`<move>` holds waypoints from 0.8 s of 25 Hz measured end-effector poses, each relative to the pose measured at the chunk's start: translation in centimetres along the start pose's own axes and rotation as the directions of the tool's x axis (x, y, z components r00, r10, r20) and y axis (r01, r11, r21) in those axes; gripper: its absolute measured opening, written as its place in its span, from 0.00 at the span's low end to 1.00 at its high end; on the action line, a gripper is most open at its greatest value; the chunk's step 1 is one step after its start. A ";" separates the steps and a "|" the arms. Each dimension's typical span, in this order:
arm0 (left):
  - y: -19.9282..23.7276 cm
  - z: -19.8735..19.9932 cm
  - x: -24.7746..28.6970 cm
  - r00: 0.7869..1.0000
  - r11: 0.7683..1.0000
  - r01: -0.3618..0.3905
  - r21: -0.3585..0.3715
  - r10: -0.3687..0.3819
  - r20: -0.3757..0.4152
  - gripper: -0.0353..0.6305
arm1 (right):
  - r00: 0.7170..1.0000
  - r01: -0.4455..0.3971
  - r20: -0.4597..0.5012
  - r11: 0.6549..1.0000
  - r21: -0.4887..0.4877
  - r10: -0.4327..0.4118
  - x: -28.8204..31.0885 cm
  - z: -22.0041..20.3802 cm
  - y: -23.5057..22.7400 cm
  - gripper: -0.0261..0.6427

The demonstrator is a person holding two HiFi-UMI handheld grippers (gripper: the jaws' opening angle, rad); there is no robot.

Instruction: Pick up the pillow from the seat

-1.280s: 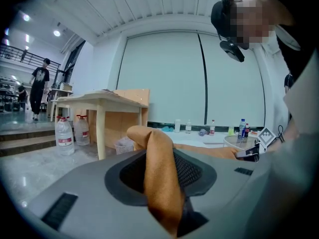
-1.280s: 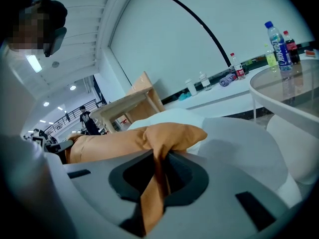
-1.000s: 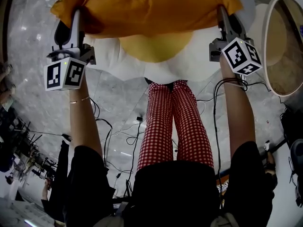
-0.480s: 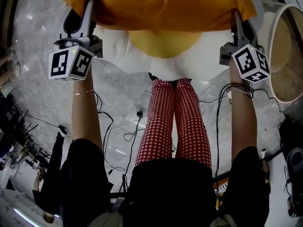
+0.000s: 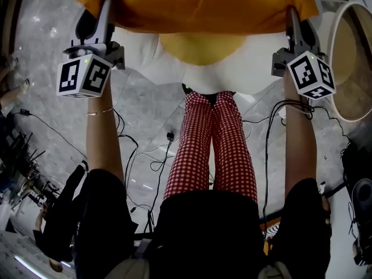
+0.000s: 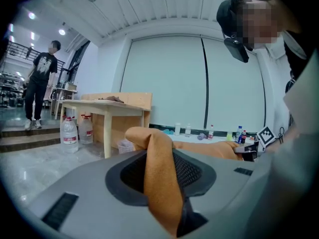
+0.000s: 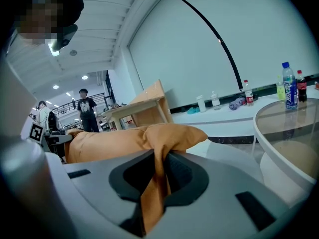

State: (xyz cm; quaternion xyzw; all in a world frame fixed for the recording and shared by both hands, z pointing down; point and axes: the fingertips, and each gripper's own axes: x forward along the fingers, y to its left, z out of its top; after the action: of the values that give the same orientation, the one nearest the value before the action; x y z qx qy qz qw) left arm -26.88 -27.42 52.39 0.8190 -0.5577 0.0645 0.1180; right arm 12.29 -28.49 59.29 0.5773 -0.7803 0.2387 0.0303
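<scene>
An orange pillow (image 5: 197, 4) hangs stretched between my two grippers, lifted off the white seat (image 5: 232, 74) below it. My left gripper (image 5: 103, 13) is shut on the pillow's left corner; orange fabric (image 6: 159, 178) is pinched between its jaws. My right gripper (image 5: 292, 17) is shut on the right corner, where a fold of fabric (image 7: 155, 183) is clamped between its jaws. The pillow body (image 7: 114, 141) runs from the right gripper toward the left one. A yellow seat cushion (image 5: 200, 48) shows under the pillow.
A round glass-topped side table (image 5: 349, 63) stands to the right of the seat, with bottles (image 7: 291, 86) on it. Cables (image 5: 145, 156) lie on the marble floor. A wooden table (image 6: 107, 108) and water jugs (image 6: 70, 131) stand to the left. A person (image 6: 42, 83) stands far off.
Both grippers have risen with the pillow held between them, and the gap between pillow and seat has widened. The grips are unchanged.
</scene>
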 end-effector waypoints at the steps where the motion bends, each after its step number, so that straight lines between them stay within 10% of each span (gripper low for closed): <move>1: -0.1 0.1 -0.2 1.000 1.000 0.000 -0.002 0.000 0.000 0.26 | 1.000 0.000 0.001 1.000 -0.003 0.000 -0.1 0.2 0.1 0.14; 20: -0.8 4.4 -4.7 0.999 1.000 -0.017 -0.001 0.017 0.027 0.26 | 0.999 -0.024 0.040 0.998 -0.052 0.026 -4.0 4.7 3.6 0.14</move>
State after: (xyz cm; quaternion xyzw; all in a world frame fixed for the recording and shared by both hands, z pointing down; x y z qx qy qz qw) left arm -27.95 -24.05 46.96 0.8150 -0.5663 0.0542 0.1100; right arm 11.41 -26.10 52.61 0.5713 -0.7938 0.2070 0.0263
